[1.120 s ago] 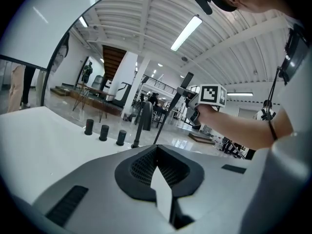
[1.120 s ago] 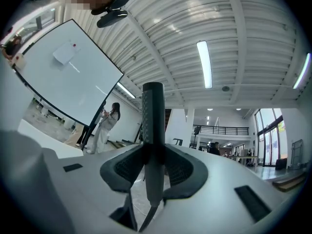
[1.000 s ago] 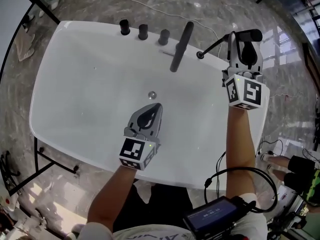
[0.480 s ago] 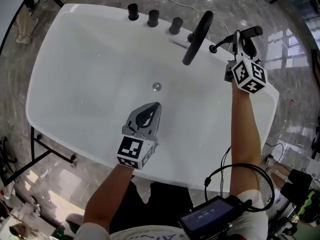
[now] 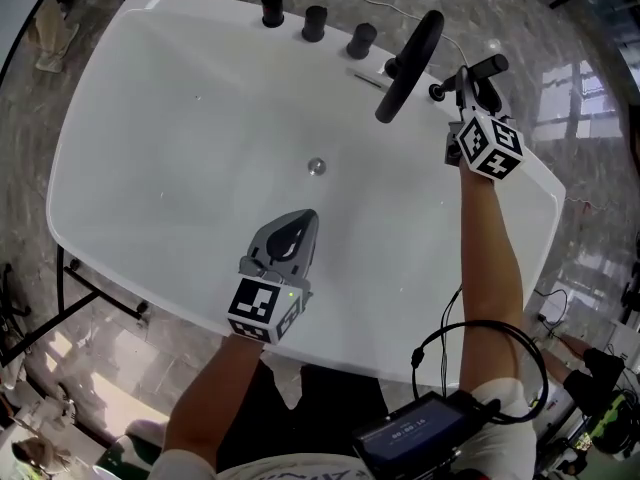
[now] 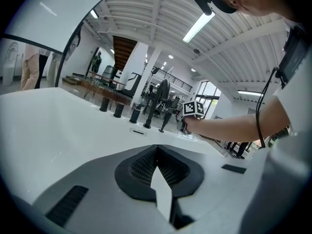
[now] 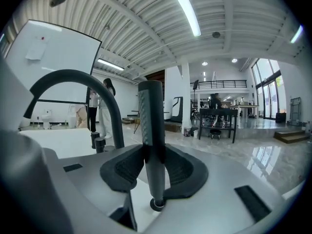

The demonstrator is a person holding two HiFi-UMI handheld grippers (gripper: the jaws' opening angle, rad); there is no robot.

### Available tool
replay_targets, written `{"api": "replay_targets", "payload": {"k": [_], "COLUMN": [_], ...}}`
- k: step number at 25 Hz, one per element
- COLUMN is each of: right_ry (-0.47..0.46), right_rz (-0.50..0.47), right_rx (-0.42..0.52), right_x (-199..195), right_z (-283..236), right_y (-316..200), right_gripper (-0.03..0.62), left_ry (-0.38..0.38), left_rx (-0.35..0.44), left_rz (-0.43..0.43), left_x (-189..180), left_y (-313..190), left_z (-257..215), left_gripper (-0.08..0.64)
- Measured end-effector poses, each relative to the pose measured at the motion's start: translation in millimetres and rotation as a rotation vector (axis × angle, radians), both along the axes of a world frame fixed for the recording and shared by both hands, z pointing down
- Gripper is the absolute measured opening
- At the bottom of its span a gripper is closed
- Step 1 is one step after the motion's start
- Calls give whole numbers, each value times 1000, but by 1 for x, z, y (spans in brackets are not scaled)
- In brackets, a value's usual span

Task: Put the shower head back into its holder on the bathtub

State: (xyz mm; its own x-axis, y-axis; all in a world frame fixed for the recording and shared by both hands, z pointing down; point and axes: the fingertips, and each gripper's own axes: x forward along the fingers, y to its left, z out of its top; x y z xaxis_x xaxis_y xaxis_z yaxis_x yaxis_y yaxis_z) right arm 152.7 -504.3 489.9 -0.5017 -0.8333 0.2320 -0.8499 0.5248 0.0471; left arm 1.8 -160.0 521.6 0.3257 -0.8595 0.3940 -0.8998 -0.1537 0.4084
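The black shower head stands upright between the pads of my right gripper, which is shut on its handle. Its lower end meets the black ring of the holder on the white bathtub rim. In the head view the shower head lies at the tub's far right rim, with the holder at its left end and my right gripper on it. My left gripper hovers over the tub's inside near the front, shut and holding nothing; its own view shows the left gripper with its tips together.
A curved black spout rises just left of the holder, close to the right gripper. Three black knobs stand along the far rim. A drain lies mid-tub. A device with a cable hangs at the person's waist.
My right gripper has come down with the shower head, bringing its lower end onto the holder at the rim. The left gripper has sunk a little over the tub.
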Motion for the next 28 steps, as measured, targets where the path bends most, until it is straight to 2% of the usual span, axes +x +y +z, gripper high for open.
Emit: {"api": "replay_targets", "payload": {"k": [10,20,28], "right_ry": [-19,32,-3], "right_rz": [22,19,45], "right_rx": [-75,-117,-127], "right_x": [6,2,8], "right_z": [34,61,59], "right_y": [-16,-22,-20], "right_gripper": [135,135,135], "left_ry": [18,44,48], "left_rx": [-16,-18,-33], "left_rz": [-11,-12,-10], "left_x": [0,-5,-4], "left_y": [3,3,13], "left_z": [15,22,26], "left_gripper": [15,15,15]}}
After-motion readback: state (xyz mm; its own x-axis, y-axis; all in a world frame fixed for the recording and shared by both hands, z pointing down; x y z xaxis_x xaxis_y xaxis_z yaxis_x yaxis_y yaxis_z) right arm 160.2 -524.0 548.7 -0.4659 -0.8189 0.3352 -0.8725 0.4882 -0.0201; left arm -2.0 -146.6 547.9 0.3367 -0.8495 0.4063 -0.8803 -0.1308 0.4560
